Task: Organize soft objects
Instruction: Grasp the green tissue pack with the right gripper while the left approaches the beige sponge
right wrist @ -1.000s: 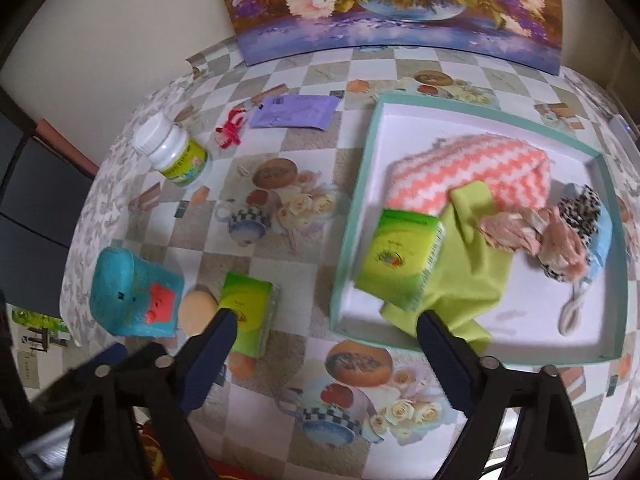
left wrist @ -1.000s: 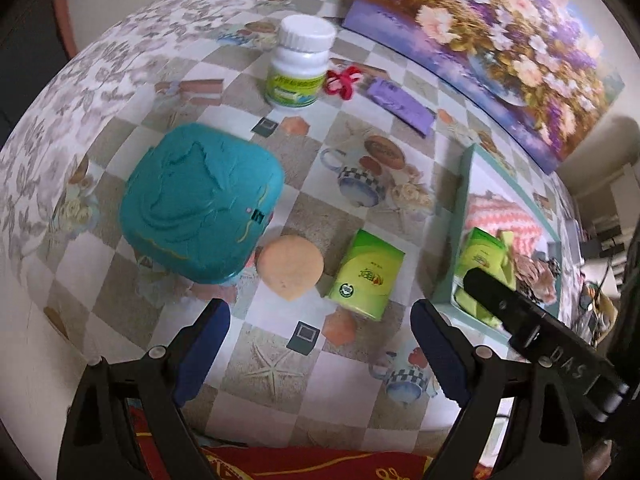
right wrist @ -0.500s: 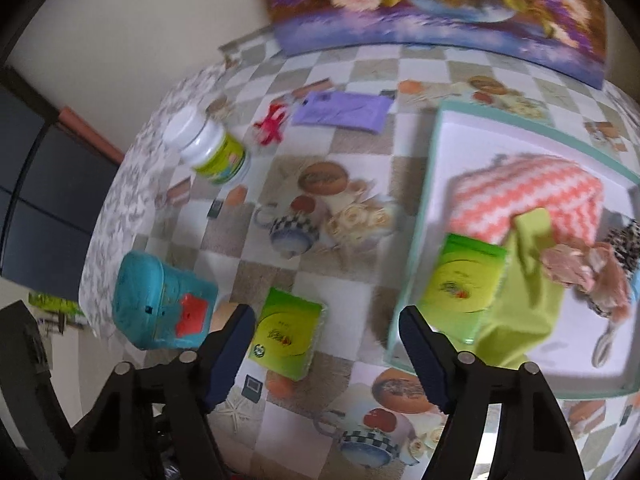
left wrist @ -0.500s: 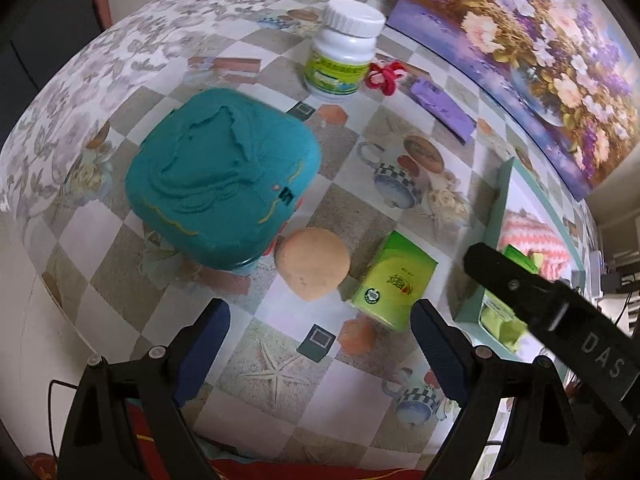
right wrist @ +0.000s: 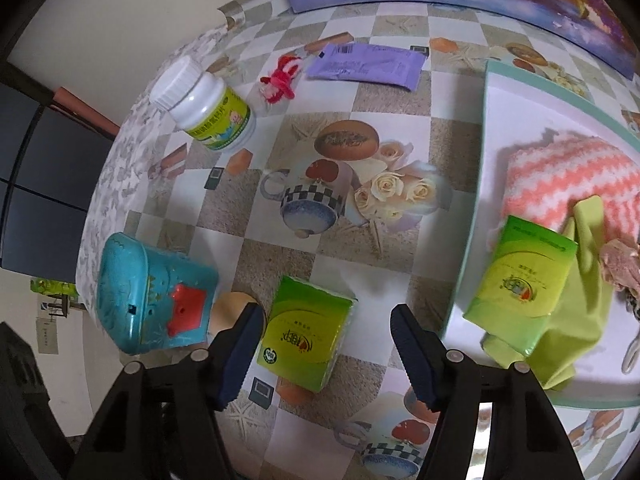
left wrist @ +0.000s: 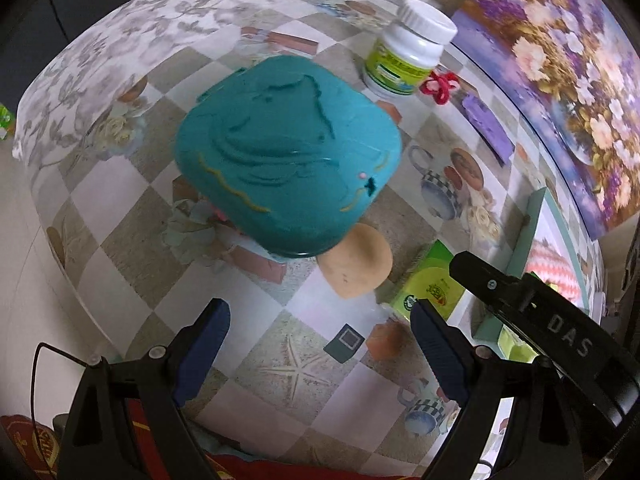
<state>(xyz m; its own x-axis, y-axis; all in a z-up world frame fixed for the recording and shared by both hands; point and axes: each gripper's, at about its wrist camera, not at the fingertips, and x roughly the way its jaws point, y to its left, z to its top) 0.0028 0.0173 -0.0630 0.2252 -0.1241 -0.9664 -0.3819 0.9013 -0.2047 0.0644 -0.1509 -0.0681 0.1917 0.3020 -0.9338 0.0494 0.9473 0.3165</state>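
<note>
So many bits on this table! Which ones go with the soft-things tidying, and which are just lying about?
Job:
green tissue pack on the table
round sponge
tray holding a second tissue pack, striped cloth, green cloth

Lying about:
pill bottle
teal plastic box
purple sachet

We have brought the right gripper point(right wrist: 327, 340) down over the green tissue pack point(right wrist: 306, 332), now between its open fingers; our left gripper point(left wrist: 320, 340) swung toward 10 o'clock.
</note>
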